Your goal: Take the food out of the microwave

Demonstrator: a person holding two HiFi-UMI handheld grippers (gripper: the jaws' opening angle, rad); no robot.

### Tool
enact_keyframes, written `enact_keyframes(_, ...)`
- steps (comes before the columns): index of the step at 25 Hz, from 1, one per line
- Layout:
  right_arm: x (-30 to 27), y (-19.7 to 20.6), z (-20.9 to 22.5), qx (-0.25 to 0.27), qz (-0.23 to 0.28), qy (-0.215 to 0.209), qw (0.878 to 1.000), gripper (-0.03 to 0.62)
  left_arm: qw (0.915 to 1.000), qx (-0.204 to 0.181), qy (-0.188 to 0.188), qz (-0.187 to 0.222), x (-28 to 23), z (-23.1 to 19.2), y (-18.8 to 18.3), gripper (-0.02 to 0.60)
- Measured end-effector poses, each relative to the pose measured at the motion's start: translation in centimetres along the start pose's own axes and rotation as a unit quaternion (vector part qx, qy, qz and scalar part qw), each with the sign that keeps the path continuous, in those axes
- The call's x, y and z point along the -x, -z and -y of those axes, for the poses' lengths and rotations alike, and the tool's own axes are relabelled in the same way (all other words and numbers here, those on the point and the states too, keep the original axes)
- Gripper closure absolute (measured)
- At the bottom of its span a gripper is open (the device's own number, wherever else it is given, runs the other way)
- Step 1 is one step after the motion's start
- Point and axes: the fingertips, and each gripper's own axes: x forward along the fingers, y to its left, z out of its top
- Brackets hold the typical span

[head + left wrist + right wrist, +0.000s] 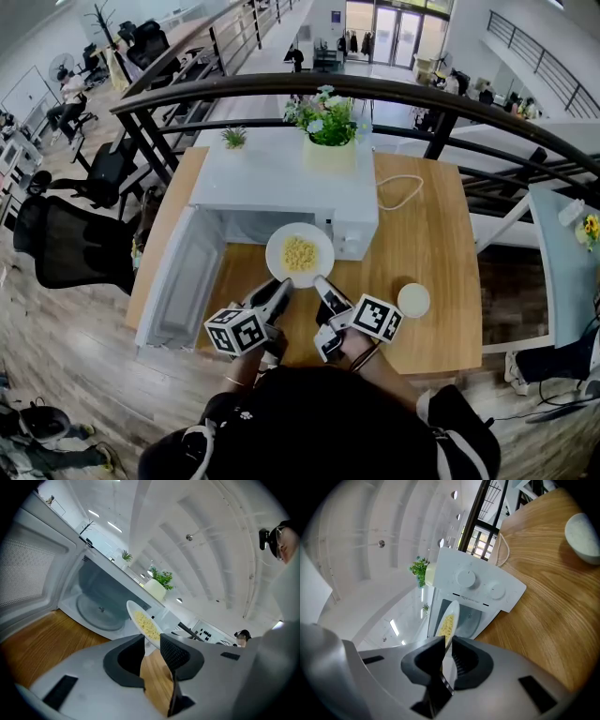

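Right gripper has its jaws pinched on the rim of the white plate (yellow food heaped on it), just in front of the microwave. A white bowl sits on the wooden table, well apart from the microwave.

Left gripper, right gripper, side by side, fingers clamped

Wooden table, microwave, small bowl, cord
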Motion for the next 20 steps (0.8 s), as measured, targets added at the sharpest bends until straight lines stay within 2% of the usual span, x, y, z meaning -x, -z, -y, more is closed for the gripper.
enact_keyframes(20, -0.25, 0.14, -0.15, 0.000, 0.003, 0.002, 1.000, 0.548, 1.0000, -0.005, -0.001, -0.005, 0.10, -0.25, -0.24, 0.485)
